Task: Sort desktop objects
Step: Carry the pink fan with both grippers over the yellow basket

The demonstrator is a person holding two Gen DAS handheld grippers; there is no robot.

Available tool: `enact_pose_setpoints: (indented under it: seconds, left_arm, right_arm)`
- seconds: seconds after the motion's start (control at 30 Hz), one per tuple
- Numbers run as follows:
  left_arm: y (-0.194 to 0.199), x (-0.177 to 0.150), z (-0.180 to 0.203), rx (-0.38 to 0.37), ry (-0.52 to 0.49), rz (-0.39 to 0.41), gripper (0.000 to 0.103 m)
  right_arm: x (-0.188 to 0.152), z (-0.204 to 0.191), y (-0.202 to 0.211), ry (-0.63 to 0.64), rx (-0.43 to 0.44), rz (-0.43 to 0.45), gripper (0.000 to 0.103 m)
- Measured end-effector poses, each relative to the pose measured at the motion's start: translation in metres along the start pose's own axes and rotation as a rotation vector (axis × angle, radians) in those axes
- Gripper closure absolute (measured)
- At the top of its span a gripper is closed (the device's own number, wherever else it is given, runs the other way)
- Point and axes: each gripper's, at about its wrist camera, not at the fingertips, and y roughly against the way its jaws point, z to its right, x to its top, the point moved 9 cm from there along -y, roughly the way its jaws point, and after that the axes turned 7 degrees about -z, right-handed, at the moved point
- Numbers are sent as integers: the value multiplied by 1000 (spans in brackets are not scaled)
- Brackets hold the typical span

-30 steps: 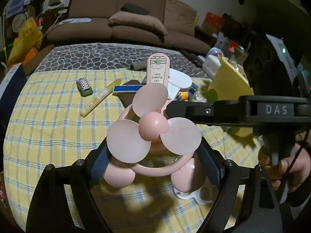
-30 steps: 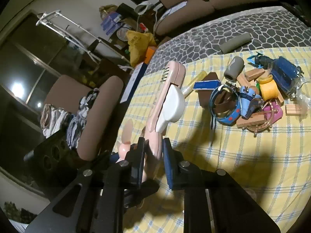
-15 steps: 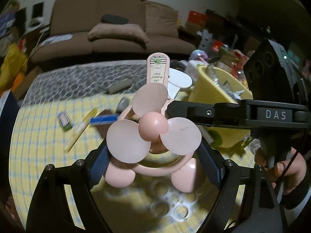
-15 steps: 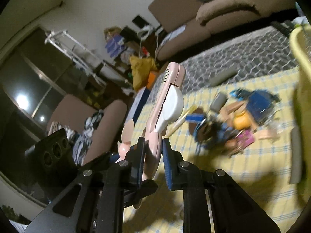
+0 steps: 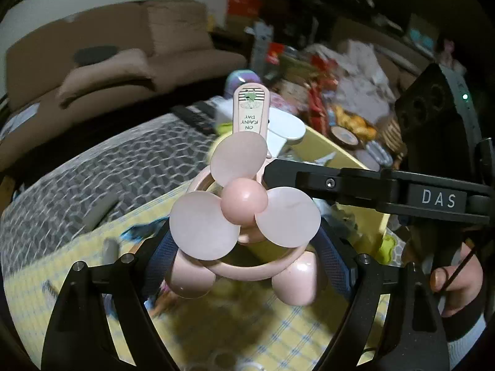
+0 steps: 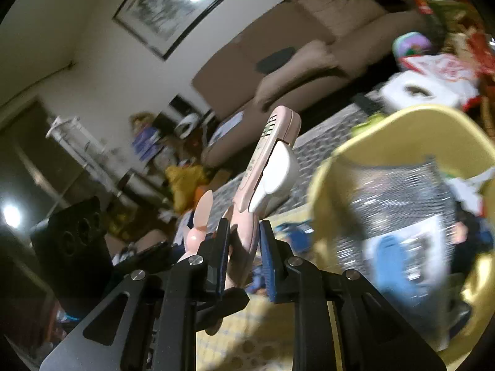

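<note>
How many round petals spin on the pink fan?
3 on the pink fan: one at the top, one lower left, one lower right. None seems hidden.

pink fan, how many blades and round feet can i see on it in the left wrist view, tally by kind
pink fan, held in the left tool:
blades: 3
round feet: 2
centre hub: 1
total: 6

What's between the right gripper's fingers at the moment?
The pink fan's flat handle, edge-on between the right gripper's blue pads as its jaws open slightly; right wrist view shows it.
</note>
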Motion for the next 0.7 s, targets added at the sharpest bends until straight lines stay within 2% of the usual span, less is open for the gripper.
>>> enact_pose_setpoints:
  seconds: [0.23, 0.37, 0.43, 0.5, 0.57, 0.63, 0.7]
  left_arm:
    - [-50, 36, 35, -45, -86, -85, 20]
    - [-77, 46, 47, -11, -153, -136, 20]
    - [-94, 48, 47, 26, -181, -166, 20]
    - [-104, 47, 47, 54, -206, -183, 19]
    - [-112, 48, 48, 76, -252, -193, 19]
    - [-117, 47, 53, 53, -300, -214, 19]
    - [-119, 45, 57, 67, -352, -225, 19]
  right_arm:
    - [21, 54, 23, -53, -109, 23, 82]
    - [26, 81, 35, -78, -179, 38, 77]
    - [27, 90, 40, -92, -198, 42, 68]
    - [27, 99, 44, -100, -228, 43, 64]
    - [26, 103, 48, -98, -251, 49, 64]
    - [26, 101, 50, -96, -245, 53, 64]
    - [26, 99, 50, -81, -251, 50, 64]
